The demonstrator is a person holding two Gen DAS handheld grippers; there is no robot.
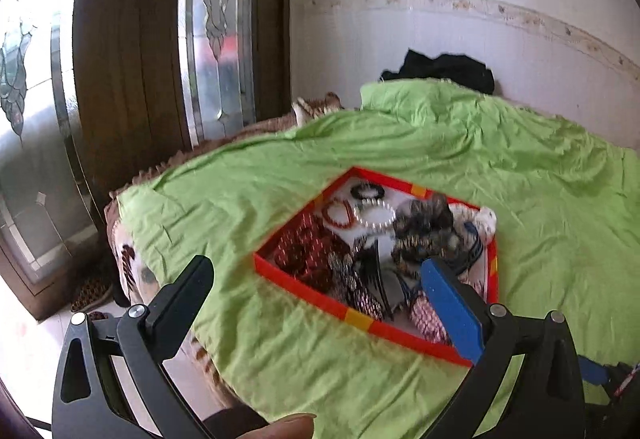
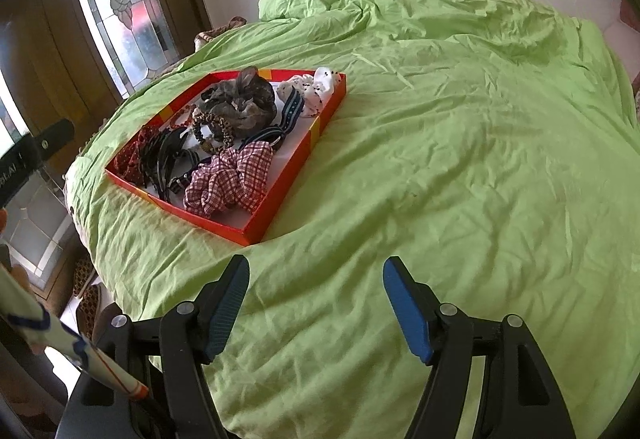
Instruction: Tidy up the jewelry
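Your left gripper (image 1: 316, 279) and right gripper (image 2: 316, 279), both spread empty, hover near the shallow red cardboard tray (image 2: 280, 195) of fabric scrunchies on crumpled green sheet (image 2: 440, 159).

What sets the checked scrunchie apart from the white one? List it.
The checked scrunchie is red-and-white plaid; the white scrunchie is white with dark specks. The checked scrunchie lies at the tray's near corner; the white scrunchie lies at its far corner. Both are gathered fabric rings inside it.

Red tray (image 2: 296, 155), checked scrunchie (image 2: 232, 175), green sheet (image 2: 440, 159).
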